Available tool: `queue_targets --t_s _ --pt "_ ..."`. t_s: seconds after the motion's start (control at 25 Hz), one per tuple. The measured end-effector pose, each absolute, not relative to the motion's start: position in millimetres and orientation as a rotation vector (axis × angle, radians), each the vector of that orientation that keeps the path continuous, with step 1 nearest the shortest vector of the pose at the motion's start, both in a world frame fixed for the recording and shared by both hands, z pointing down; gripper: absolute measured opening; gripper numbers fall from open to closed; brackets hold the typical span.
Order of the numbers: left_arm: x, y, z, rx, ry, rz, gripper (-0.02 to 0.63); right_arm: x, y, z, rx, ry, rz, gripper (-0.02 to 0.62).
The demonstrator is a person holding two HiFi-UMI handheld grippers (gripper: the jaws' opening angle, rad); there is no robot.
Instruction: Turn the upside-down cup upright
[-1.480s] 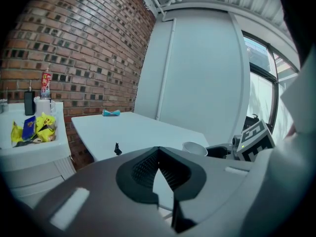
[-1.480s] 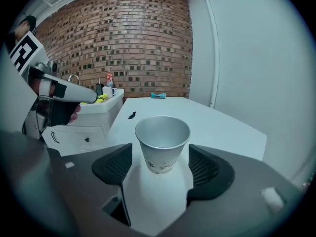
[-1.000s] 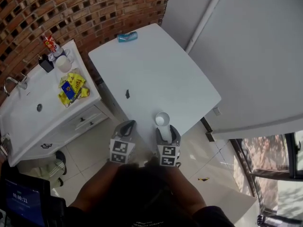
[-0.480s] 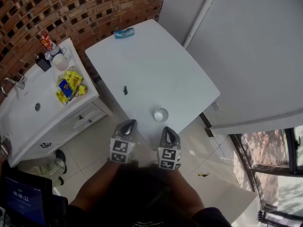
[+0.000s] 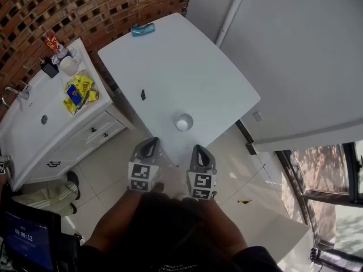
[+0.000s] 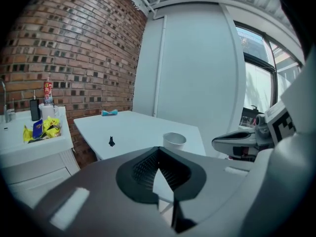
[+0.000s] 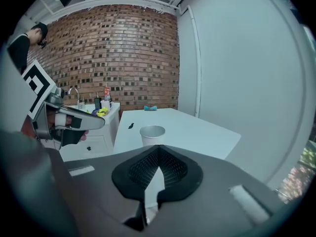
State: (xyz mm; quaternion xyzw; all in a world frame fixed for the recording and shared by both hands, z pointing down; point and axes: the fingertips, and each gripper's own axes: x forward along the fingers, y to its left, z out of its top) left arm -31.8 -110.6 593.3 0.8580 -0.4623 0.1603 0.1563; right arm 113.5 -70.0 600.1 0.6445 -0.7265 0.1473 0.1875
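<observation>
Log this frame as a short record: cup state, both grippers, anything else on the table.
cup: upright, mouth up, untouched, near the front edge of the table
left gripper: shut, empty, short of the table
right gripper: jaws have just been closing, now together, nothing between them
other items: blue object at far end; small black object mid-table

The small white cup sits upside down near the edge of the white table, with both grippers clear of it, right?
Not quite. The head view shows the small white cup standing upright, open mouth up. It does sit near the edge of the white table, with the left gripper and right gripper both clear of it.
</observation>
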Motion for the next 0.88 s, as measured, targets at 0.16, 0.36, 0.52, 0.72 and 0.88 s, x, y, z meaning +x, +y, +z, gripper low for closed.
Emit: queue_targets --t_s 0.16,0.36,0.52,0.72,0.88 --pt "-19.2 -87.7 585.1 2.453 -1.340 0.453 0.002 122.7 -48.7 597.3 1.774 -2.068 0.410 0.011" --pt "-6.4 -66.6 575.9 2.469 -1.341 0.446 0.002 125.3 -29.9 596.0 1.738 -2.104 0.422 0.011" --pt "-5.2 -54.1 570.2 2.463 -1.382 0.443 0.002 123.7 -18.3 585.1 1.730 -2.145 0.402 0.011" --pt "-1.4 -31.2 559.4 2.433 -1.465 0.423 0.002 127.6 0.7 570.1 1.697 -2.213 0.364 0.011" --pt "12.5 -1.9 554.8 2.401 -1.523 0.417 0.002 139.5 22.8 567.0 1.674 -2.250 0.358 0.011"
